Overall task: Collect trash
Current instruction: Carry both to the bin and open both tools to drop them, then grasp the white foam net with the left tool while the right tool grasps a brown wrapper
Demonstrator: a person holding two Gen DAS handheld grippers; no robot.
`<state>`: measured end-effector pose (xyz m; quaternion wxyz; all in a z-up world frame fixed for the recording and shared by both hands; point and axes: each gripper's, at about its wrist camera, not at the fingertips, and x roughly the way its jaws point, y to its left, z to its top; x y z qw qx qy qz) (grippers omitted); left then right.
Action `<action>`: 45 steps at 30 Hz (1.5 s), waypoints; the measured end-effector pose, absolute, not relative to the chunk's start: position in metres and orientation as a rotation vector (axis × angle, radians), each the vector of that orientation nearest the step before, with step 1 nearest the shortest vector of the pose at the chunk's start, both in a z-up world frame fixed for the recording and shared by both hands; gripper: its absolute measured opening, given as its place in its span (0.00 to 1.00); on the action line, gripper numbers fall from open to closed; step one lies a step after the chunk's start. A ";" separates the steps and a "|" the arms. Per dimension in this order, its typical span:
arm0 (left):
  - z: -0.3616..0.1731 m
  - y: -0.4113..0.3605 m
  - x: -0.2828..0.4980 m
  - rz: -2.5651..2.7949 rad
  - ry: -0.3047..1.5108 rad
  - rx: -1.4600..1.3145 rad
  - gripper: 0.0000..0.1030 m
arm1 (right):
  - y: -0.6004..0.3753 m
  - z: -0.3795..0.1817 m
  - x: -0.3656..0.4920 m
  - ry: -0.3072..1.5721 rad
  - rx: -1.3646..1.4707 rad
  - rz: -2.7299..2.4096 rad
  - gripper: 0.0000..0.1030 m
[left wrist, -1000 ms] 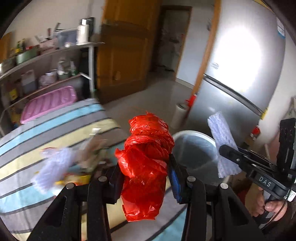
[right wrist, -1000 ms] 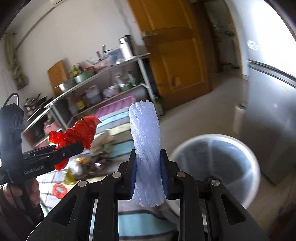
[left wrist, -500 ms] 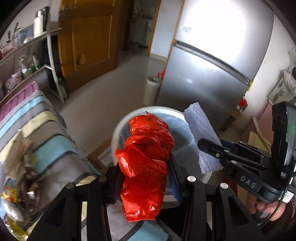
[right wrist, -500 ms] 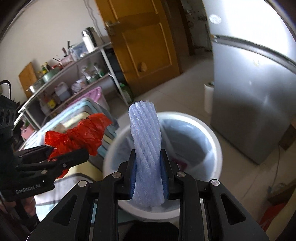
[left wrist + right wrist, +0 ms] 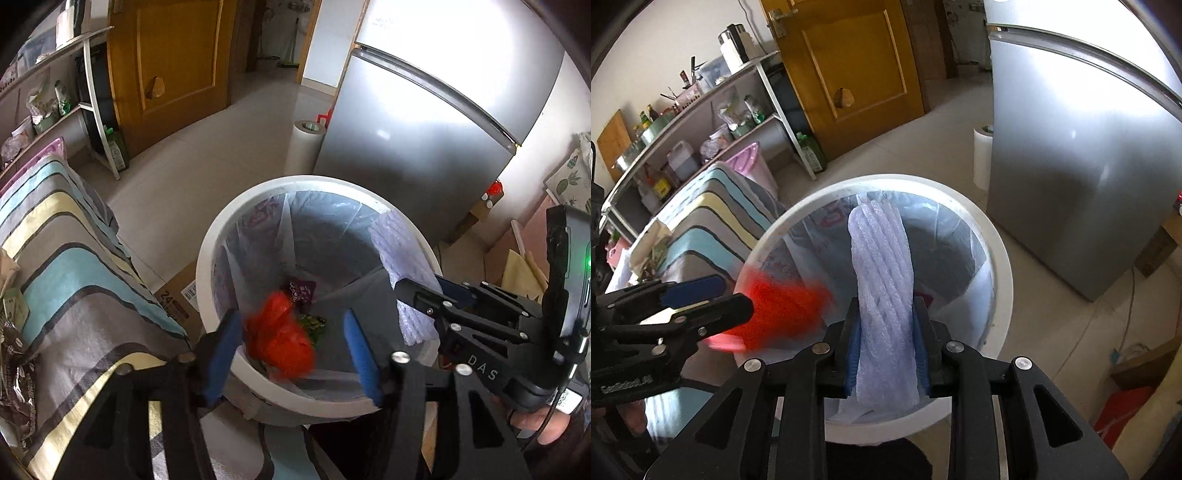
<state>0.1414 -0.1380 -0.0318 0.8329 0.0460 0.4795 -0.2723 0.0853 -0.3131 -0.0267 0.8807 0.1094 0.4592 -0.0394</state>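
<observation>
1. While the left hand-held gripper (image 5: 291, 350) opens its jaws over the white bin (image 5: 207, 273), the red bag (image 5: 280, 343) is loose and falling, blurred, with no pad on it. It drops near the bin's near rim, so it could catch there and slip to the floor.
2. The right hand-held gripper (image 5: 886, 347) is opening too, but the purple foam net (image 5: 882, 280) sits between its pads, over the bin. The net is light and may stick to a pad.
3. More trash waits on the striped bed (image 5: 74, 280) by the bin's left edge.
</observation>
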 end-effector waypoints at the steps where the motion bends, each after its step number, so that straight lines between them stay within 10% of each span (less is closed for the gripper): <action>1: -0.032 -0.137 0.142 -0.574 1.017 0.094 0.60 | -0.312 -0.026 0.085 0.955 0.225 -0.081 0.29; 5: -0.028 -0.129 0.141 -0.559 1.009 0.076 0.61 | -0.310 -0.021 0.083 0.934 0.210 -0.075 0.47; 45: 0.024 0.147 0.114 -0.068 0.781 -0.134 0.71 | -0.094 0.017 0.122 0.865 0.073 0.389 0.47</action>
